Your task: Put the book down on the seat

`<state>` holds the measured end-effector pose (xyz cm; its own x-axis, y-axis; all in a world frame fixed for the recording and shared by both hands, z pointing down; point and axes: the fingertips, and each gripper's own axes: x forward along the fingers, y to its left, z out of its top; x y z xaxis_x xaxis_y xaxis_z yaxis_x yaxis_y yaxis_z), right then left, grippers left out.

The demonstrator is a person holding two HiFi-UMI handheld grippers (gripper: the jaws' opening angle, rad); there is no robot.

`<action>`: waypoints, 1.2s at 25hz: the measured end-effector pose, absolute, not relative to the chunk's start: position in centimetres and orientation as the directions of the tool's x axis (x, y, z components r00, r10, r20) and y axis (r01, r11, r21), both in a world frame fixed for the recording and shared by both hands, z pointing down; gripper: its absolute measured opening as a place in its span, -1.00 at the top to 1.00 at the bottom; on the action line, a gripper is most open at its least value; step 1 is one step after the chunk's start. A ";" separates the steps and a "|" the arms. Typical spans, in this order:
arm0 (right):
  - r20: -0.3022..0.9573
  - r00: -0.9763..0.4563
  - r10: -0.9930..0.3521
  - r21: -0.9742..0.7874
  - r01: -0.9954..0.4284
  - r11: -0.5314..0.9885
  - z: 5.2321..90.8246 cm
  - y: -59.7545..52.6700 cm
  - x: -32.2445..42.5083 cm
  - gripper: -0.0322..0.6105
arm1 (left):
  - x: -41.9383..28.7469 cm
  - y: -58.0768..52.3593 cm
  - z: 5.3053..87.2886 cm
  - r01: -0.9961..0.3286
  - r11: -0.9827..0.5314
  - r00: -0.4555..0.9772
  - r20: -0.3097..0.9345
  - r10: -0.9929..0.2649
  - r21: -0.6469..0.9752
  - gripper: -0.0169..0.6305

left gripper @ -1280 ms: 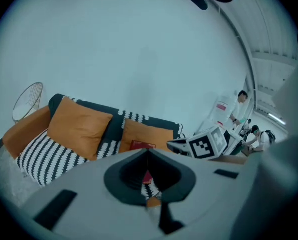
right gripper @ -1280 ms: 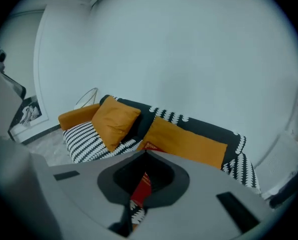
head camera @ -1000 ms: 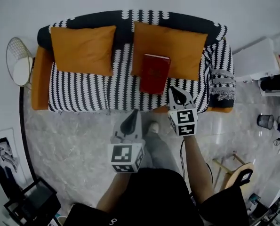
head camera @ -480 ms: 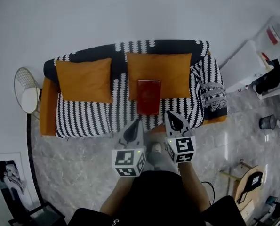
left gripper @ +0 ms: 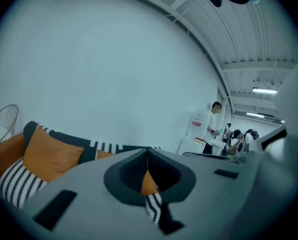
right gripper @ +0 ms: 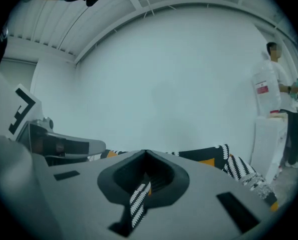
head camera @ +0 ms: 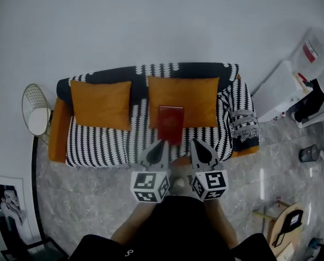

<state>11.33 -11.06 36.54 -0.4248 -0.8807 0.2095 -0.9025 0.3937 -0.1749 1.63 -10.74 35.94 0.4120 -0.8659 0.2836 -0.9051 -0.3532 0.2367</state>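
Head view, looking steeply down. The marble floor point(head camera: 85, 194) fills the lower part of the view. Against the wall stands a sofa point(head camera: 178, 69) under a black-and-white striped cover, smaller in the view than a second ago, since the person has stepped back from it.

On the sofa sit a left cushion point(head camera: 101, 103) and a right cushion point(head camera: 202, 98), both orange. The red book point(head camera: 170, 123) lies on the seat point(head camera: 104, 143) in front of the right cushion, its far edge overlapping that cushion's lower edge. Whether it lies flat or leans on the cushion cannot be told. Nothing touches it.

The left gripper point(head camera: 160, 144) and the right gripper point(head camera: 195, 143) are side by side close to the person's body, pointing toward the sofa. A second ago the right gripper was just beside the book's near corner; it has since drawn back and is well clear. In each gripper view the jaws are pressed together with nothing between them, and only striped cover and orange cushion show beyond.

Judgement: the book is already set down and released, so the task appears complete and the step in hand is the retreat
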 end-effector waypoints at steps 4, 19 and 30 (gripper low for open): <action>0.194 -0.443 -0.875 -0.181 -0.893 0.412 36.1 -11.1 11.3 0.87 | 2.8 -10.9 36.0 -0.897 -0.374 0.432 0.291 -0.854 0.234 0.91; 0.201 -0.496 -0.845 -0.173 -0.867 0.468 36.1 -11.9 12.2 0.87 | 4.0 -12.0 35.3 -0.911 -0.353 0.403 0.286 -0.869 0.210 0.91; 0.205 -0.506 -0.838 -0.187 -0.861 0.474 37.0 -13.1 13.5 0.87 | 5.0 -12.6 36.0 -0.916 -0.344 0.393 0.290 -0.873 0.206 0.91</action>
